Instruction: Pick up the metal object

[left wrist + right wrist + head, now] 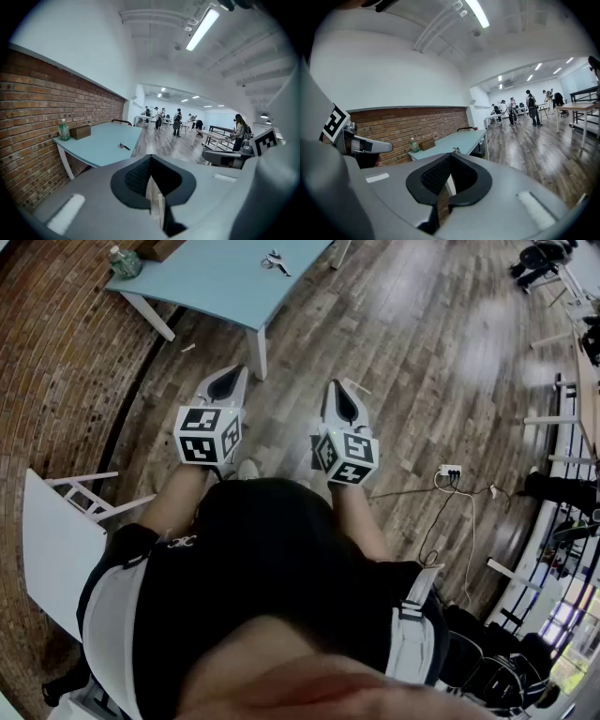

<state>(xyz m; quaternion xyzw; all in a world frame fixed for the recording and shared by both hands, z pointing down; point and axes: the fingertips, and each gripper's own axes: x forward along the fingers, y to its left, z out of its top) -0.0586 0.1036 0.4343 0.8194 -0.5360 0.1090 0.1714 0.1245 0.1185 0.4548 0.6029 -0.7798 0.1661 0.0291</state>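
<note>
A small metal object [275, 262] lies on the light blue table [216, 282] far ahead of me; it also shows as the metal object [123, 146] on that table [101, 143] in the left gripper view. My left gripper [229, 379] is held over the wooden floor, well short of the table, jaws shut and empty. Beside it, my right gripper [341, 393] is likewise shut with nothing in it. In the gripper views the left gripper [150, 161] and right gripper [449, 161] both point toward the table [450, 143].
A green bottle [124, 262] and a brown box [80, 131] stand at the table's end by the brick wall [56, 371]. A white chair [66, 531] is at my left. Cables and a power strip [450, 471] lie on the floor at right. People [177, 122] stand far off.
</note>
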